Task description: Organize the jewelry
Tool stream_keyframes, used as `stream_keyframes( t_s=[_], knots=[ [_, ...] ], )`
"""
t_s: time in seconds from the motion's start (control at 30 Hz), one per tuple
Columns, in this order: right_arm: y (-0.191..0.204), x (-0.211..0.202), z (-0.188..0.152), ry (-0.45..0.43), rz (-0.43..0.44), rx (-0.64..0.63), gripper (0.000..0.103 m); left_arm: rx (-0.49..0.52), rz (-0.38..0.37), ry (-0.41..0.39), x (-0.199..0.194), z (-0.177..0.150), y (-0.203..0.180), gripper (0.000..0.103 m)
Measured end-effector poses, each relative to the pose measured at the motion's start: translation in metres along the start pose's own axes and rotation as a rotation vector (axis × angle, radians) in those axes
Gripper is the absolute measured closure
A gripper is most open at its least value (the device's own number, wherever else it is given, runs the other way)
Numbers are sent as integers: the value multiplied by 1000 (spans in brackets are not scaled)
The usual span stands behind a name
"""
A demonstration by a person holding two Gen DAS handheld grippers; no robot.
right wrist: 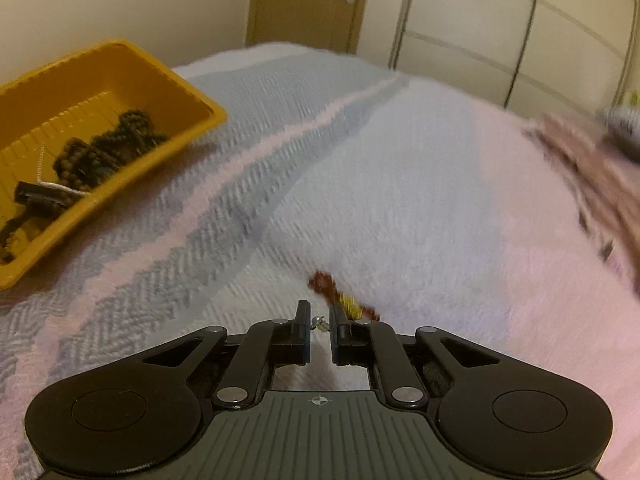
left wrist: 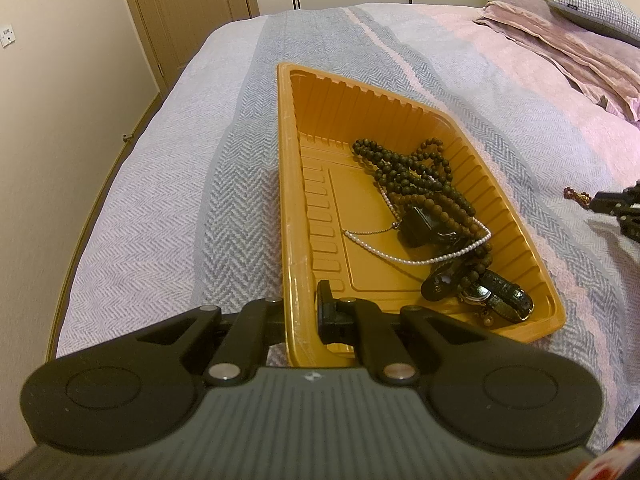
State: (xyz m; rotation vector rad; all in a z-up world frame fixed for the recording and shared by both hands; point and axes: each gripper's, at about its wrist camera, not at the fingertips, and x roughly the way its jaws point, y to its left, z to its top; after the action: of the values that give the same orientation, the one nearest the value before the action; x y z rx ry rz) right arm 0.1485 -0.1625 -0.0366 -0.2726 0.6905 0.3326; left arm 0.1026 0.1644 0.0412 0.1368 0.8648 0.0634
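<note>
Orange plastic forms the tray (left wrist: 296, 184), which lies on the bed (left wrist: 168, 184) with its long axis running away from the left gripper (left wrist: 304, 316). The near left rim of the tray is pinched between the jaws of that gripper, which are closed down narrow on the thin wall. Inside the tray a heap is seen: dark bead strands (left wrist: 404, 164), a fine pearl chain (left wrist: 400, 258) and a black watch (left wrist: 500, 294), all gathered toward the right half.

The piece not yet sorted is a reddish bead bracelet (right wrist: 324, 282) with a gold tassel (right wrist: 350, 304), lying on the bedspread well apart from the tray, to its right. In the right wrist view its length is seen to run on a slant from upper left to lower right, just ahead of the right gripper (right wrist: 320, 322). The jaws there stand at a narrow gap, and a small metal clasp or charm (right wrist: 319, 323) is seen between them; whether the pads actually press on it cannot be told, since the picture is blurred.

The bracelet is judged to be light, limp and loose-jointed: it is likely to sag and swing once lifted, and smooth beads may slip out of a shallow pinch. A hold across the strand beside the tassel, where the cord is bunched, is judged safer than one on the tiny clasp. The soft bedspread may be caught along with it.
</note>
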Motion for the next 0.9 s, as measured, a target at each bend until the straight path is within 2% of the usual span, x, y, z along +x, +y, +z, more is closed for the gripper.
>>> stream_keyframes(
  t_s=[0.17,0.3,0.4,0.5,0.6,0.73,0.9],
  knots=[
    [19,-21,27,-88,50,-49,94,1,-1,0,0,0,0,98],
    [47,-38,56,-169,156,-70,94,1,-2,0,0,1,0,98],
    [70,-44,72,-198,258,-82,94,0,-5,0,-1,0,0,98],
    [95,-47,76,-196,364,-112,94,1,-7,-1,-1,0,0,98],
    [116,-45,72,-181,433,-155,94,2,-8,-5,-1,0,0,98],
    [133,-40,69,-157,490,-174,94,0,-11,-6,-2,0,1,98],
    [138,-32,69,-150,509,-181,94,-3,-13,-6,-2,0,2,98]
  ],
)
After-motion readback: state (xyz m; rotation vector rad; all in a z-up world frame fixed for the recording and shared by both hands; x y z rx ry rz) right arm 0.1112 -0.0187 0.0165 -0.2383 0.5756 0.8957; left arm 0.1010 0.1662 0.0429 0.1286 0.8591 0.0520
